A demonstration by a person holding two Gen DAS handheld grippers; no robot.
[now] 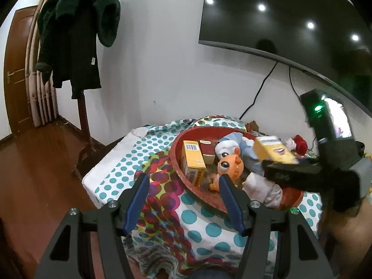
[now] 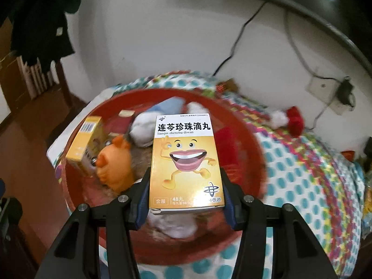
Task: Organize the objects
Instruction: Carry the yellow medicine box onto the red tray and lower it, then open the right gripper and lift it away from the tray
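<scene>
Yellow medicine box carried above a red bowl of gathered objects.

The right gripper clamped the yellow box by its long sides, jaws partly apart, long axis pointing away over the red bowl; its face read "lianqin zhenzhu diwan". The left gripper stood half open and empty at the bowl's near-left rim, beside an orange toy and a second yellow box inside.

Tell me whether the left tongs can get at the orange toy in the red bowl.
Probably yes: the left tongs are open and empty, and the orange toy lies near the red bowl's near rim, uncovered.
</scene>
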